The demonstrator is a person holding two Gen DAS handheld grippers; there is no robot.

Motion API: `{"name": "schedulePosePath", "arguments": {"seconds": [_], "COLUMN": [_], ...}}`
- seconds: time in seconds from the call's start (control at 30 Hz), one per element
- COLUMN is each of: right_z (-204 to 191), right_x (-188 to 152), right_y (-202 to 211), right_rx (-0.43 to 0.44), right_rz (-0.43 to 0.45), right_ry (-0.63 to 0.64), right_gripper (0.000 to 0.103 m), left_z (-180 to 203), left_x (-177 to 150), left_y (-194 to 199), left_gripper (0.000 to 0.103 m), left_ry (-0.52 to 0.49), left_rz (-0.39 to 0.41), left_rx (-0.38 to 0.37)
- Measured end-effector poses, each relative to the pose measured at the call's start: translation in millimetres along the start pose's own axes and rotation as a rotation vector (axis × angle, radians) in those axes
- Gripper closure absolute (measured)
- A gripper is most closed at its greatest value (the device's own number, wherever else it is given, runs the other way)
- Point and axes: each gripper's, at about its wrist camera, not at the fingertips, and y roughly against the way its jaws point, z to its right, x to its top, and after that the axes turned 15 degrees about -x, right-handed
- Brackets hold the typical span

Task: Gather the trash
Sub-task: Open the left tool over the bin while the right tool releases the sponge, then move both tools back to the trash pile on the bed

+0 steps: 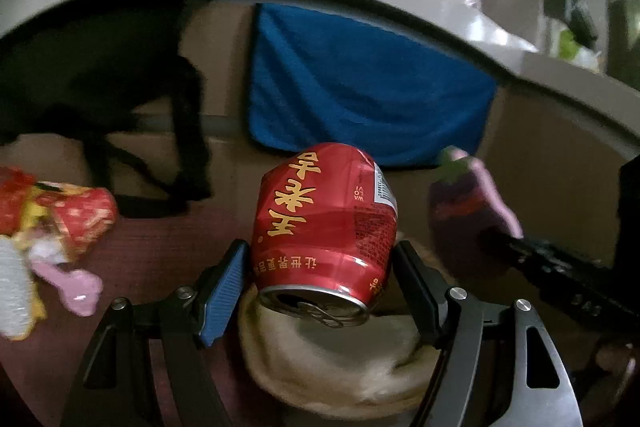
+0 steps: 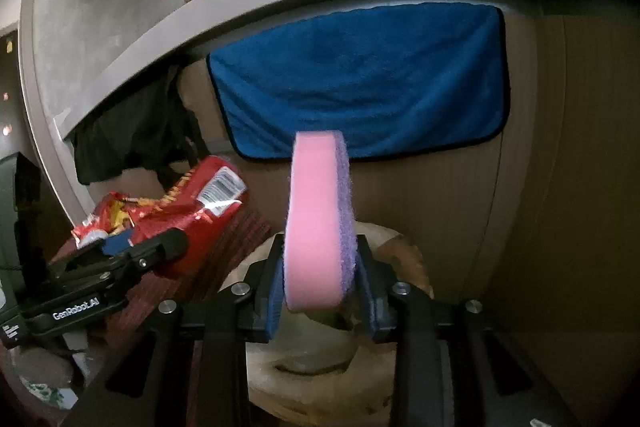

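Our left gripper [image 1: 320,279] is clamped on a dented red can [image 1: 324,227], held above a beige cloth [image 1: 340,367]. Our right gripper [image 2: 320,287] pinches a pink sponge [image 2: 316,223] upright before the blue towel [image 2: 360,79].

The snack wrapper [image 1: 48,223] was blurred and cut off at left; the can [image 1: 324,227] hid the beige cloth's [image 1: 340,367] middle.

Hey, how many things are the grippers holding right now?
2. The left gripper clamps a dented red can; the right gripper clamps a pink and purple sponge on edge. Nothing else looks gripped.
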Motion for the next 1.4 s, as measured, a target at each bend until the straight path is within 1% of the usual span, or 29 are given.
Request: {"name": "schedulePosePath", "arguments": {"seconds": [0.03,0.07,0.1,0.13,0.2,0.3,0.37,0.43,0.63,0.73,0.83,0.93,1.07,1.17,1.27,1.37,1.4], "right_z": [1,3,5,7,9,8,6,5,-13,-28,-49,-74,-118,-149,-179,-210,-218], "right_x": [-1,-2,-4,-5,-9,-12,-11,-10,-6,-4,-3,-2,-1,-1,-2,-4,-5], "right_y": [0,-3,-5,-7,-11,-11,-8,-4,12,22,32,40,46,47,45,38,35], "right_rx": [-0.003,-0.007,-0.005,0.001,-0.014,-0.046,-0.056,-0.065,-0.076,-0.076,-0.070,-0.048,-0.010,0.038,0.113,0.206,0.221], "right_rz": [0.003,0.003,0.002,-0.003,-0.023,-0.027,-0.024,-0.014,0.012,0.034,0.054,0.072,0.088,0.097,0.077,0.028,0.013], "right_ry": [-0.002,-0.012,-0.024,-0.036,-0.047,-0.035,-0.028,-0.021,0.013,0.036,0.063,0.087,0.150,0.197,0.234,0.264,0.274], "right_gripper": [0.057,0.040,0.036,0.036,0.036,0.036,0.036,0.036,0.036,0.036,0.036,0.036,0.034,0.034,0.034,0.034,0.034], "left_z": [-3,-5,-8,-13,-20,-34,-42,-44,-50,-61,-79,-97,-118,-136,-159,-181,-187], "left_x": [1,2,1,0,-1,-1,0,3,7,9,13,18,21,20,16,11,10], "left_y": [-5,-10,-16,-20,-22,-29,-27,-18,26,57,94,134,182,215,242,263,270], "left_gripper": [0.029,0.029,0.029,0.029,0.029,0.029,0.029,0.029,0.029,0.029,0.029,0.029,0.029,0.029,0.029,0.029,0.029], "left_ry": [0.007,0.010,0.018,0.030,0.047,0.123,0.162,0.162,0.085,0.080,0.095,0.100,0.102,0.108,0.139,0.186,0.191], "left_rz": [-0.020,-0.048,-0.074,-0.084,-0.086,-0.124,-0.113,-0.084,-0.027,0.012,0.046,0.086,0.131,0.166,0.192,0.189,0.186], "left_rx": [-0.066,-0.091,-0.105,-0.106,-0.091,-0.114,-0.110,-0.085,0.022,0.069,0.104,0.151,0.209,0.257,0.310,0.341,0.362]}}
